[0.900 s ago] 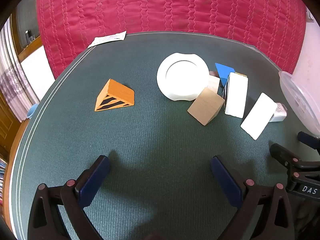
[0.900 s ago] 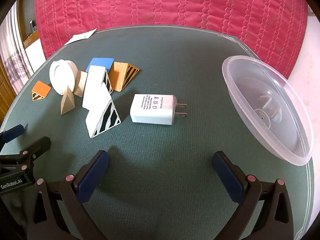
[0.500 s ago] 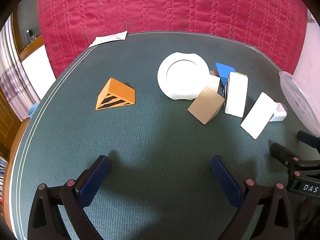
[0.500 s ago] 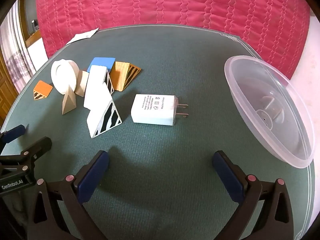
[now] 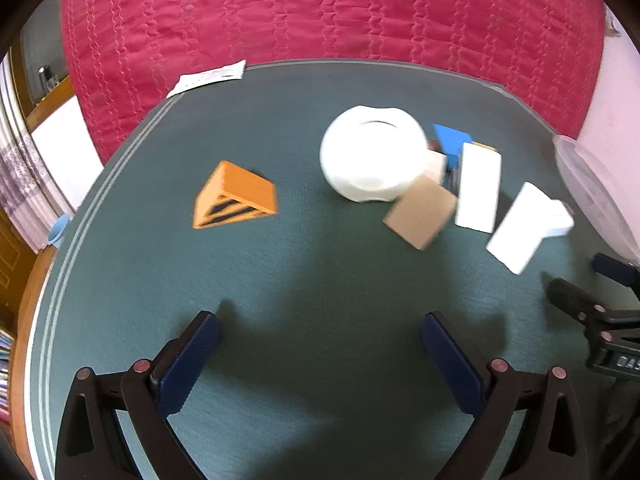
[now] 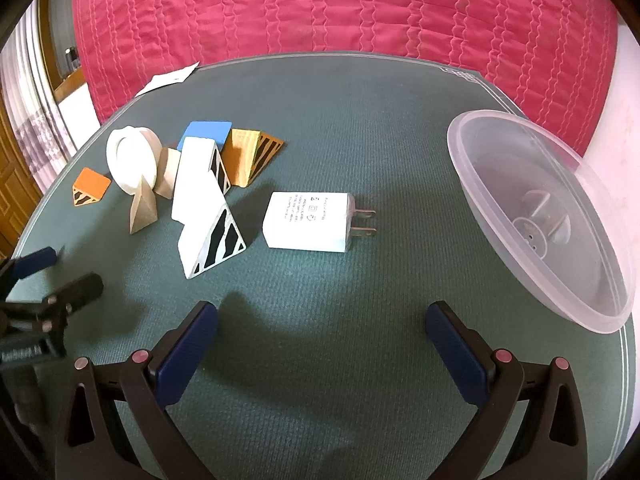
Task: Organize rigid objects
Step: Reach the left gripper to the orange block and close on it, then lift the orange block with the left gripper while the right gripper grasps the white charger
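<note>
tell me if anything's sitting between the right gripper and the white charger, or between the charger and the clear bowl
Nothing visible. The right gripper is open over bare green mat, with the white charger straight ahead of it. From the charger to the clear bowl on the right there is only mat. The nearest white wedge lies off to the charger's left.

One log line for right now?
left gripper: open, empty | right gripper: open, empty | charger: on mat | bowl: empty

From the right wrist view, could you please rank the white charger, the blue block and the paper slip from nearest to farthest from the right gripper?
1. White charger: just ahead of the right gripper, prongs pointing right.
2. Blue block: farther back on the left, in the cluster.
3. Paper slip: at the mat's far left edge.
</note>
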`<action>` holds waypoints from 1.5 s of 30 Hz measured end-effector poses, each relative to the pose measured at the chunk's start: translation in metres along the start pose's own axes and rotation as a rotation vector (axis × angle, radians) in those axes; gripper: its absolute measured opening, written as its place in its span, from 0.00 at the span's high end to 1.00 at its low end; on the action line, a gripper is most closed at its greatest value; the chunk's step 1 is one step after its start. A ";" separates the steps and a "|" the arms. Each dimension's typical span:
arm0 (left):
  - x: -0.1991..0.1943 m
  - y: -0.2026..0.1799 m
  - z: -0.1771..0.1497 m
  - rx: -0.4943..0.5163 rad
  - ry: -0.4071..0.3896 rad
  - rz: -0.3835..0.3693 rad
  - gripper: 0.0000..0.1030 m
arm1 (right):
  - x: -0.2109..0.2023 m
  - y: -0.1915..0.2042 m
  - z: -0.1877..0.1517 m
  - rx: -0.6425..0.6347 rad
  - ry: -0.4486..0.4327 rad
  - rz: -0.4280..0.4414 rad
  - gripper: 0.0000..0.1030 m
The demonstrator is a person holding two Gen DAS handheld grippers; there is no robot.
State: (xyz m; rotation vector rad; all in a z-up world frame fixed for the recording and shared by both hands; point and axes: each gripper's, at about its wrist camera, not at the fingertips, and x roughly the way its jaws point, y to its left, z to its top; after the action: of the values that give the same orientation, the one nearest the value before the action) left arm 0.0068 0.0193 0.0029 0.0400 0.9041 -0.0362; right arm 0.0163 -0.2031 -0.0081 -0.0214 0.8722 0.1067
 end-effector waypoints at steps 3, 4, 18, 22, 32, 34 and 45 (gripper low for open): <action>0.001 0.017 0.006 -0.021 -0.005 0.041 0.01 | 0.000 0.001 0.001 0.002 0.000 0.001 0.00; 0.002 0.025 0.008 -0.027 -0.009 0.061 0.01 | 0.000 0.002 0.001 0.003 0.000 0.000 0.00; 0.022 0.064 0.042 0.047 -0.033 0.141 0.11 | 0.000 0.000 0.000 0.002 -0.001 0.003 0.00; 0.028 0.057 0.052 0.077 -0.046 0.169 0.11 | 0.001 0.000 0.000 0.000 0.000 0.002 0.00; 0.036 0.049 0.063 0.078 -0.058 0.131 0.20 | 0.001 0.000 0.000 0.000 0.000 0.001 0.00; 0.036 0.047 0.065 0.073 -0.063 0.112 0.28 | 0.001 -0.001 0.000 0.000 0.000 0.002 0.00; 0.034 0.031 0.064 0.070 -0.082 0.054 0.63 | 0.001 -0.001 0.000 -0.003 0.001 -0.002 0.00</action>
State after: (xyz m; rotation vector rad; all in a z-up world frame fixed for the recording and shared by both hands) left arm 0.0793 0.0467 0.0164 0.1276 0.8194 -0.0189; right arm 0.0164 -0.2042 -0.0088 -0.0247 0.8726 0.1060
